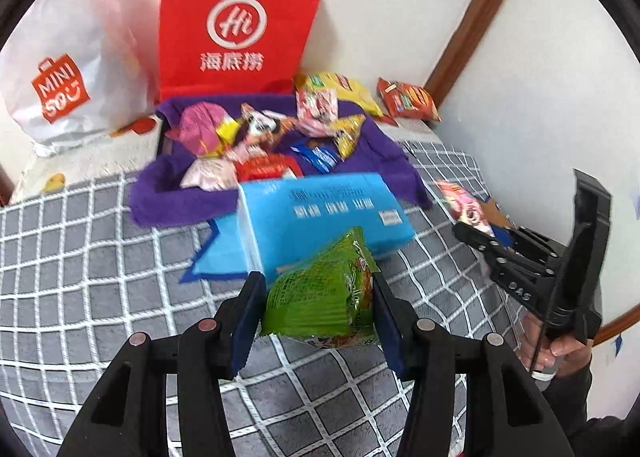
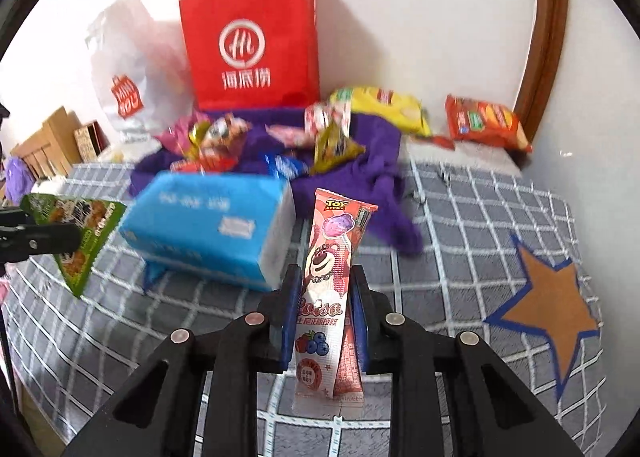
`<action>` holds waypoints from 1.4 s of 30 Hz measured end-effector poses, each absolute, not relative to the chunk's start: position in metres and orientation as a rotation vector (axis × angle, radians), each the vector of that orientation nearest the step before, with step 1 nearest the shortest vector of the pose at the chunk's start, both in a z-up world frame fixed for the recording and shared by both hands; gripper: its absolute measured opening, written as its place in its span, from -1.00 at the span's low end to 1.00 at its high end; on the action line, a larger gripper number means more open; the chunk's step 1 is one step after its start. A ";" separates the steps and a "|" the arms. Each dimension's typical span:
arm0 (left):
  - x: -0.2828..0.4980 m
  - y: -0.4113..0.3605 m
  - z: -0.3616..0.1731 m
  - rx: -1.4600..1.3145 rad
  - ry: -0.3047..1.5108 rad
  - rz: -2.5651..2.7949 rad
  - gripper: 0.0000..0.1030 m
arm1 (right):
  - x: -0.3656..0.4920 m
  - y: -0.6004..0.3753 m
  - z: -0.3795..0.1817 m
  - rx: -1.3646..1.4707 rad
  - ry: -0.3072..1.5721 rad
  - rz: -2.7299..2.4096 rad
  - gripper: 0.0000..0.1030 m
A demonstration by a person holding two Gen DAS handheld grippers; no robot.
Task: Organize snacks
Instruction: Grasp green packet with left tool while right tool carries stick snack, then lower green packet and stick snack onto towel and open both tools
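Observation:
My left gripper (image 1: 318, 307) is shut on a green snack packet (image 1: 324, 293), held above the checked bedcover; the packet also shows at the left of the right wrist view (image 2: 80, 233). My right gripper (image 2: 324, 317) is shut on a pink Toy Story bear snack packet (image 2: 330, 277), held upright above the cover; it shows at the right of the left wrist view (image 1: 464, 205). A heap of snack packets (image 1: 256, 137) lies on a purple cloth (image 1: 192, 201) further back.
A blue tissue pack (image 1: 320, 213) lies just beyond both grippers. A red paper bag (image 1: 236, 25) and a white Miniso bag (image 1: 60, 69) stand against the wall. A yellow chip bag (image 2: 384, 105) and an orange packet (image 2: 484, 125) lie back right. A star patch (image 2: 548, 305) marks the cover.

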State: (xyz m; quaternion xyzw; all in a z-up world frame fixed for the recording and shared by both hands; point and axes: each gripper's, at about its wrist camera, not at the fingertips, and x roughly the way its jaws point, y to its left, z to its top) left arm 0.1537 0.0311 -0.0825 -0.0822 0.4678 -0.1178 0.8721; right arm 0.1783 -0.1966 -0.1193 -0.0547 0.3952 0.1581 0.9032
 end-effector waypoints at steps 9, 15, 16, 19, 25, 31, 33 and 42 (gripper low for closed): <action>0.183 0.049 -0.056 -0.183 0.940 -0.205 -0.03 | 0.214 -0.180 -0.080 -0.062 0.756 0.343 -0.54; 0.215 0.061 -0.036 -0.189 0.896 -0.179 -0.03 | 0.246 -0.168 -0.069 -0.063 0.733 0.356 -0.54; 0.222 0.064 -0.033 -0.198 0.889 -0.174 -0.03 | 0.252 -0.166 -0.067 -0.065 0.730 0.358 -0.54; 0.240 0.071 -0.024 -0.217 0.869 -0.162 -0.03 | 0.267 -0.161 -0.065 -0.060 0.725 0.360 -0.54; 0.274 0.074 -0.018 -0.236 0.845 -0.161 -0.03 | 0.300 -0.154 -0.070 -0.039 0.728 0.366 -0.53; 0.306 0.066 -0.034 -0.265 0.866 -0.188 -0.03 | 0.328 -0.156 -0.098 -0.018 0.764 0.347 -0.53; 0.316 0.063 -0.041 -0.274 0.875 -0.200 -0.03 | 0.334 -0.159 -0.113 -0.034 0.783 0.336 -0.53; 0.340 0.050 -0.083 -0.308 0.944 -0.260 -0.03 | 0.349 -0.172 -0.157 -0.015 0.864 0.305 -0.53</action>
